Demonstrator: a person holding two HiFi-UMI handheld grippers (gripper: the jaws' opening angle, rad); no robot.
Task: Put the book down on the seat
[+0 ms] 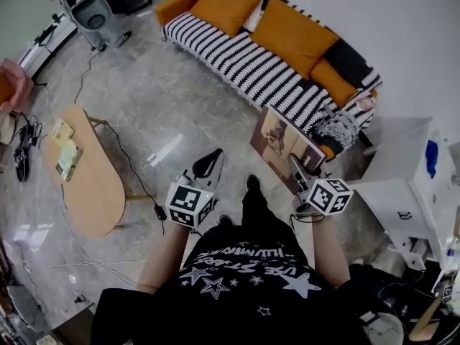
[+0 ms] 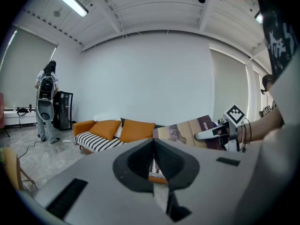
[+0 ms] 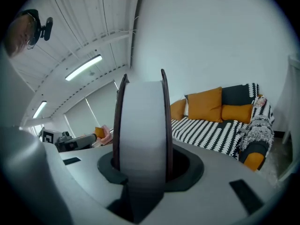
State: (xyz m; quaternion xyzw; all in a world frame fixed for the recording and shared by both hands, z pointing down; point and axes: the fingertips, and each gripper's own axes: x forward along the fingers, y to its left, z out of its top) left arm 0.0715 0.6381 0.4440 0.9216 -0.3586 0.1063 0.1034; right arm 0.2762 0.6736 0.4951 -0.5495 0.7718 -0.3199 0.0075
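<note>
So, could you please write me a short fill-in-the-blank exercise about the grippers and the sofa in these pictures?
1. The book is gripped by the person's ____ gripper.
2. The left gripper has its fingers together and holds ____.
3. The sofa with the striped seat carries big cushions coloured ____.
Missing words: right; nothing; orange.
</note>
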